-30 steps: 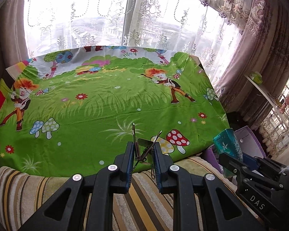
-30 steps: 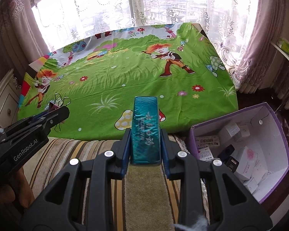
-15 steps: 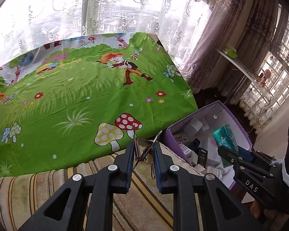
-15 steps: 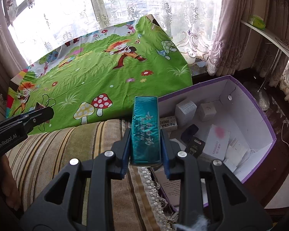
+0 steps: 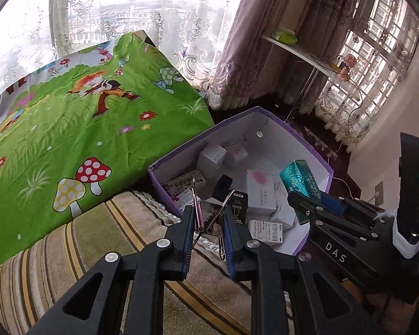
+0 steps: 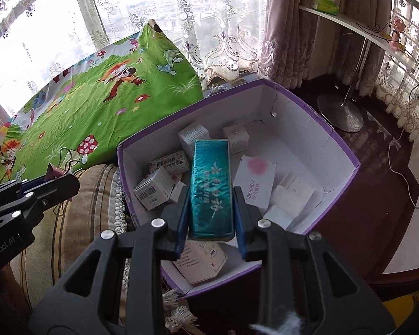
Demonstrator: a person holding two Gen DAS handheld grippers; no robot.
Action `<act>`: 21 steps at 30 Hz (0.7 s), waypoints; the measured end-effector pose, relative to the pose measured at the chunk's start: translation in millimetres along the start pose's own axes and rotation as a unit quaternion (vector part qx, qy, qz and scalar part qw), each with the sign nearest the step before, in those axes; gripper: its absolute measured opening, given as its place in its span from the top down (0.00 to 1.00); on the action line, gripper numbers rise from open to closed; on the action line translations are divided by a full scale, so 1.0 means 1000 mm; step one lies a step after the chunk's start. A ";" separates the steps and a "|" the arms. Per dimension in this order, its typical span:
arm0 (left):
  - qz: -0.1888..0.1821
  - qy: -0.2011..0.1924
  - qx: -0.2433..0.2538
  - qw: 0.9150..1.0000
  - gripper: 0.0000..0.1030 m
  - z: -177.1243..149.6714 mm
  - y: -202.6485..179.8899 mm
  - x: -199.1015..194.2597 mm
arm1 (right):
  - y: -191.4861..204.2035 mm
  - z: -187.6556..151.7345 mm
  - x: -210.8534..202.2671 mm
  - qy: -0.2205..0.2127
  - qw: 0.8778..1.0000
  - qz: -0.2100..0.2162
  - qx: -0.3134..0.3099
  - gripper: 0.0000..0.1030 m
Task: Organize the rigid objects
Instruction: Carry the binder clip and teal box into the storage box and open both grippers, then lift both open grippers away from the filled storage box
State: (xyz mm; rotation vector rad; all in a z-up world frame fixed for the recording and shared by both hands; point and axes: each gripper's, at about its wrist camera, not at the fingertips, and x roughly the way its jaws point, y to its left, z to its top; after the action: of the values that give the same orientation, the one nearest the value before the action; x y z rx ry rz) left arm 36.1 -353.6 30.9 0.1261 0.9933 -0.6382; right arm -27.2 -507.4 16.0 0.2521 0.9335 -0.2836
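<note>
- Left gripper [image 5: 208, 219]: jaws closed on a binder clip [image 5: 209, 212], its wire handles sticking up; poised at the near-left rim of the box [image 5: 315, 153].
- Right gripper [image 6: 211, 217]: jaws clamped on a teal pack [image 6: 211, 178], held lengthwise above the box interior.
- Box: purple outside, white inside, beside the striped cushion [image 5: 69, 251]; small cartons [image 6: 254, 181] already lie within.
- Step, judged: carrying both items to the box for deposit.
- Next move, judged: lower each over a free patch of the box, then part the jaws; the clip needs to clear the rim first.
</note>
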 end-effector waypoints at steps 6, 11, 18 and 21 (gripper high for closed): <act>-0.017 0.016 -0.002 1.000 0.77 -0.002 -0.007 0.012 | -0.009 -0.001 -0.001 -0.003 1.000 -0.012 0.011 0.68; -0.014 0.020 -0.013 1.000 0.52 -0.005 -0.003 0.011 | -0.008 -0.004 -0.001 0.004 1.000 -0.012 0.008 0.66; -0.026 0.048 -0.035 0.998 0.29 -0.025 -0.003 0.007 | -0.009 -0.011 -0.009 0.004 1.000 -0.018 0.006 0.44; -0.024 0.047 -0.021 0.998 0.22 -0.028 -0.008 0.005 | -0.009 -0.014 -0.013 0.004 1.000 -0.021 0.005 0.42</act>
State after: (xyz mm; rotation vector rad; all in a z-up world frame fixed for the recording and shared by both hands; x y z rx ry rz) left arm 13.1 -351.6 12.5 0.0963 1.1031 -0.6601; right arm -48.3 -509.2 18.1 0.2436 0.9468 -0.3257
